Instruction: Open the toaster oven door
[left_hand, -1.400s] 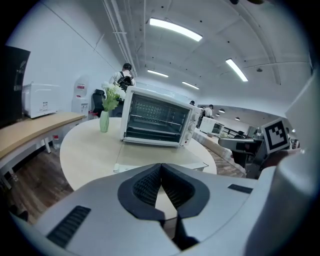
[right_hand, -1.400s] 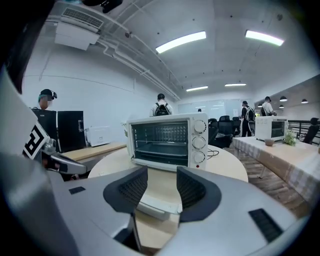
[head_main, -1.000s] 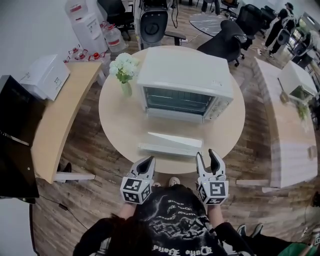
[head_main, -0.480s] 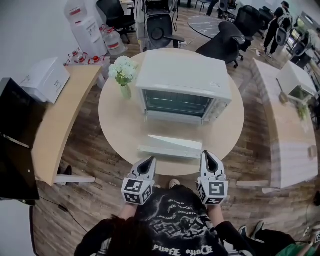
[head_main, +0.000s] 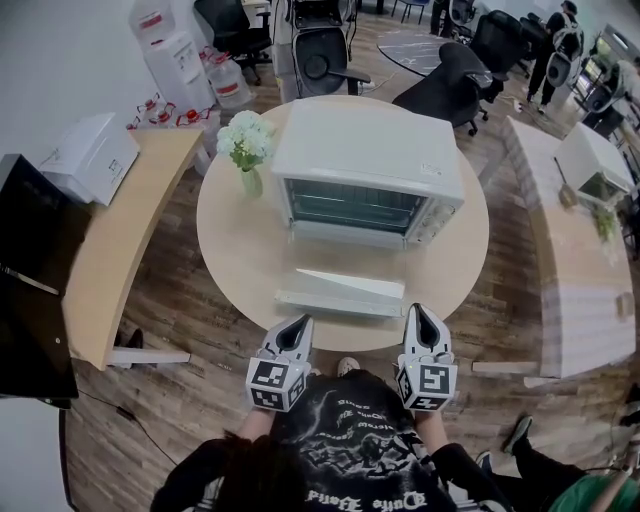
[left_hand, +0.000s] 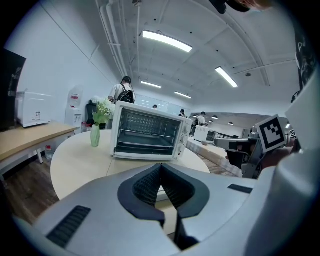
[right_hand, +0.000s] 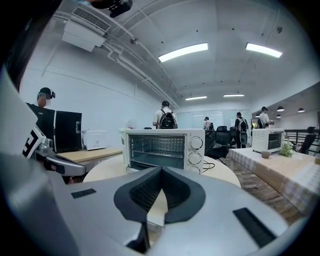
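White metal toaster oven (head_main: 365, 170) at 12 o'clock, its glass door (head_main: 340, 286) down flat. Door likely stiff, fragile; take its front edge. Left gripper (head_main: 299, 323) and right gripper (head_main: 418, 311) closed, empty.

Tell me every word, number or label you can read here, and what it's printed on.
No text here reads clearly.
White gothic lettering on the T-shirt: too warped to read.
Cubes on the left gripper and right gripper: black-and-white square patterns, no words.
Red label on the water dispenser: blurred.
Marks around the dials of the toaster oven: too small to read.
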